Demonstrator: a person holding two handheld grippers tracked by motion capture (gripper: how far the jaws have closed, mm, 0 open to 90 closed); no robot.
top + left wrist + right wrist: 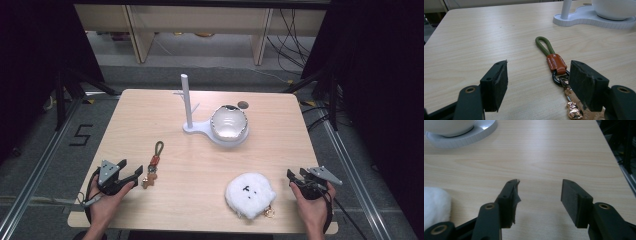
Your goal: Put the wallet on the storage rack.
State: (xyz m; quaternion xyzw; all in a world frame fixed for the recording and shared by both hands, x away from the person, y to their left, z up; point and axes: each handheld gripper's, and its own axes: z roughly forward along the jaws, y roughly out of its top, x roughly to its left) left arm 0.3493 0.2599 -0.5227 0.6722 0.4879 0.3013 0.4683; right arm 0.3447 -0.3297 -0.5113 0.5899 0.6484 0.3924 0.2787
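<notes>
Wooden table [200, 160], left gripper [131, 171] by keychain [152, 164], right gripper [295, 176] near edge, both jaws wide, empty.

This was a lab-style recording booth. The table [165, 125] stood on a grey floor [35, 165] between black curtains [30, 50]. Beside the table ran metal rails [30, 180], and a taped "5" [80, 135] marked the floor to its left. Behind the table, loose cables [292, 40] trailed near pale wooden shelving [200, 22], and black tripod legs [67, 87] flanked it.
</notes>
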